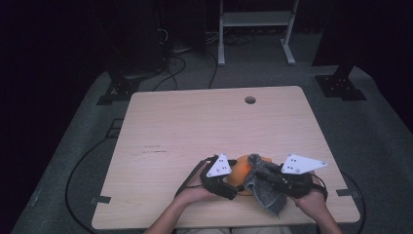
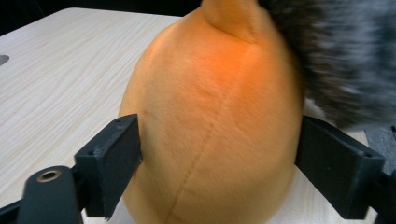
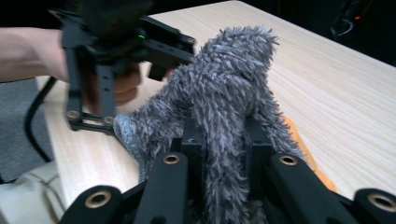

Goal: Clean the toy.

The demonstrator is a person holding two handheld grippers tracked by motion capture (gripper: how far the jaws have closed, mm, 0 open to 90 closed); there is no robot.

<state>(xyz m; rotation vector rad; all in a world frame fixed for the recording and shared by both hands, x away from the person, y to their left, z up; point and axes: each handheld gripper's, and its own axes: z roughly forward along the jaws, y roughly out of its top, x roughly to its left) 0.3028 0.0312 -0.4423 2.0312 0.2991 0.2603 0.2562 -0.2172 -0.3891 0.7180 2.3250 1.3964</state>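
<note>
no readable text or label anywhere; only a faint, illegible mark on the table [image 1: 151,150]

A pale wood-grain bench [image 1: 195,126] with rounded corners stands on grey carpet. Near the middle of its far edge is a round cable hole [image 1: 250,100]. At the near edge an orange plush toy [image 1: 240,171] sits on the top, with a shaggy grey cloth [image 1: 265,195] draped against its right side

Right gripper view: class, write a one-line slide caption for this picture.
Right gripper pinches a shaggy grey cloth over the wooden table, left gripper beyond.
</note>
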